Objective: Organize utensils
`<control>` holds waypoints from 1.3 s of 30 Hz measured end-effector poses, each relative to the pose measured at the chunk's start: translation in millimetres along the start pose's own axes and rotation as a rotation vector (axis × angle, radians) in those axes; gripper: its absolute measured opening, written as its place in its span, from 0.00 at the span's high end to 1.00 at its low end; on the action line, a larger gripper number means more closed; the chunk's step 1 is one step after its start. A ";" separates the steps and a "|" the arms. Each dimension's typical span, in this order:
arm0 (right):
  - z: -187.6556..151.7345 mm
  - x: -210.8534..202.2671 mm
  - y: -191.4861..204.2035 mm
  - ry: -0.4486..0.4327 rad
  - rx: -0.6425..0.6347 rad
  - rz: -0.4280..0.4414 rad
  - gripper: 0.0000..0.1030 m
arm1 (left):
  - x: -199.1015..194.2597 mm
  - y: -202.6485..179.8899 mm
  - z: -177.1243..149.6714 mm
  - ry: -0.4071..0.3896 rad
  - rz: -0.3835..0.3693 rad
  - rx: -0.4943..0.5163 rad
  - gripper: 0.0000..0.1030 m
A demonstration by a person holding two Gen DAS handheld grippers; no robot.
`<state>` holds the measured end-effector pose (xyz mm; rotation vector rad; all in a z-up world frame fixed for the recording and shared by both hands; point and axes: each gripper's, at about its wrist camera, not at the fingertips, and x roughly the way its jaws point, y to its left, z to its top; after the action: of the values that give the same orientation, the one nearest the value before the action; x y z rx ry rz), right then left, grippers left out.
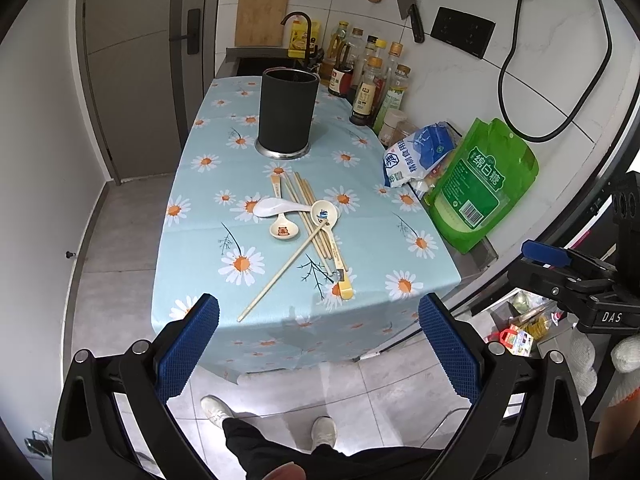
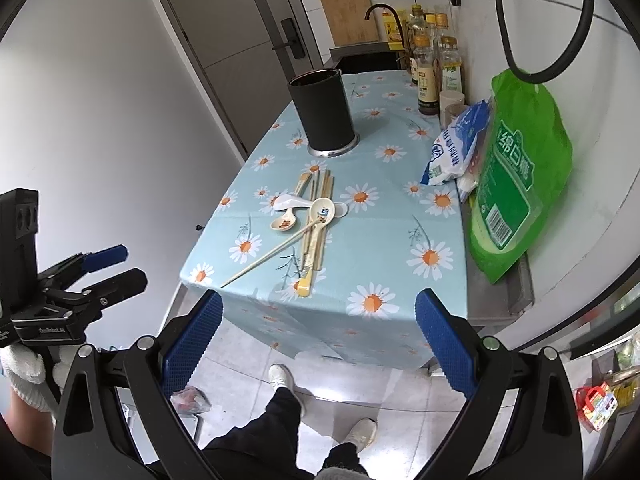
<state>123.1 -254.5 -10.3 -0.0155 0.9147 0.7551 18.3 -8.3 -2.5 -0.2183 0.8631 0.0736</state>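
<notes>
A pile of utensils lies mid-table on the daisy tablecloth: several wooden chopsticks, a white spoon, a small bear-print spoon, a long spoon with a printed bowl, and one pale chopstick lying diagonally. A black cylindrical holder stands behind them, also in the right wrist view. My left gripper is open and empty, held off the table's front edge. My right gripper is open and empty, also before the front edge. The pile shows in the right wrist view.
Sauce and oil bottles line the back right wall. A blue-white salt bag and a green sugar bag sit at the right edge. A sink with a dark tap lies behind the table. My feet stand on the tiled floor below.
</notes>
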 end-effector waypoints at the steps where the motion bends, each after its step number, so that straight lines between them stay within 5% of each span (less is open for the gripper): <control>1: -0.1 -1.4 1.1 -0.005 -0.007 -0.008 0.07 | -0.5 0.3 -0.1 -0.002 -0.001 0.000 0.06; 33: -1.7 2.4 -7.8 0.030 0.033 0.003 0.07 | 5.1 -15.7 0.6 0.022 0.000 0.060 0.06; 39: 3.6 17.2 -10.1 0.073 -0.011 0.016 0.07 | 26.4 -12.4 7.1 0.073 0.104 0.099 0.06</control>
<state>138.2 -250.9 -23.4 -0.0461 0.9812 0.7785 42.6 -19.5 -16.2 -0.0834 0.9486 0.1200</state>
